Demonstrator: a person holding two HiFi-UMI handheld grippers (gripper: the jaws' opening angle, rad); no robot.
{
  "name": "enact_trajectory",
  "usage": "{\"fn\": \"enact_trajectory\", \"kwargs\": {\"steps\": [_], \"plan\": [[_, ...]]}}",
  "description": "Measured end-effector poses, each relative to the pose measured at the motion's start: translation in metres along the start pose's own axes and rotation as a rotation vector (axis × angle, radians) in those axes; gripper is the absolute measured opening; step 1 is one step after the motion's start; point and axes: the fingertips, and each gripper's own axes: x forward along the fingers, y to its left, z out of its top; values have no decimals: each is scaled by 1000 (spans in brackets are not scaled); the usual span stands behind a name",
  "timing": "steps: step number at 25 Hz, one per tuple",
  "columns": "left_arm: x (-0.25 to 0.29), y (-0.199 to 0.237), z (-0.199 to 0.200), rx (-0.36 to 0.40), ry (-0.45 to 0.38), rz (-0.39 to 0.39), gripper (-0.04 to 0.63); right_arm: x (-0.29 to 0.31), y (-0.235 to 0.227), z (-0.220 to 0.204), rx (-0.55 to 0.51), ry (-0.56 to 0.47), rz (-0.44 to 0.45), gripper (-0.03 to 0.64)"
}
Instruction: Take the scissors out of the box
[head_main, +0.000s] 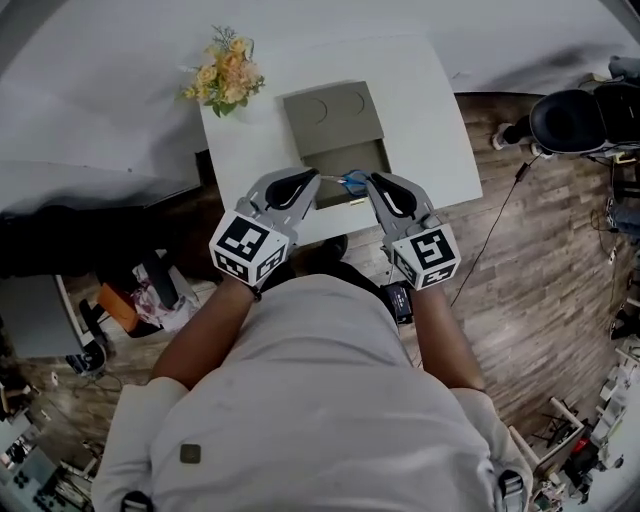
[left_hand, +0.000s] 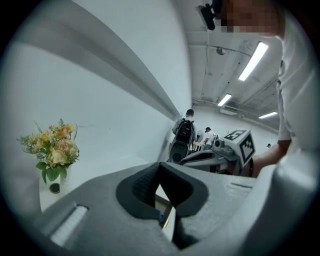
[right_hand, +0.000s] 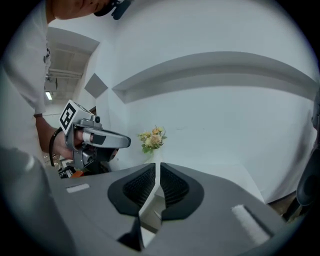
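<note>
An olive-grey box lies open on the white table, its lid folded back. At the box's front, the scissors show as a blue handle with a thin silver part pointing left. My left gripper sits just left of them with its tips together and nothing visibly pinched; a blue bit shows below through the gap. My right gripper sits just right of the handle, its jaws a narrow slit apart with nothing between them. I cannot tell whether either touches the scissors.
A vase of yellow flowers stands at the table's far left corner. A black office chair and a cable are on the wooden floor to the right. Clutter lies on the floor at left. People stand far off in the left gripper view.
</note>
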Motion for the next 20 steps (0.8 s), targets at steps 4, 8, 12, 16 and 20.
{"fn": "enact_trajectory", "kwargs": {"steps": [4, 8, 12, 16, 20], "plan": [[16, 10, -14, -23, 25, 30, 3, 16, -16, -21, -38, 64, 52, 57], [30, 16, -29, -40, 57, 49, 3, 30, -26, -43, -83, 138, 108, 69], [40, 21, -42, -61, 82, 68, 3, 43, -32, -70, -154, 247, 177, 80], [51, 24, -57, -79, 107, 75, 3, 54, -35, -106, -216, 372, 246, 80], [59, 28, -69, -91, 132, 83, 3, 63, -35, -140, -277, 478, 309, 81]]}}
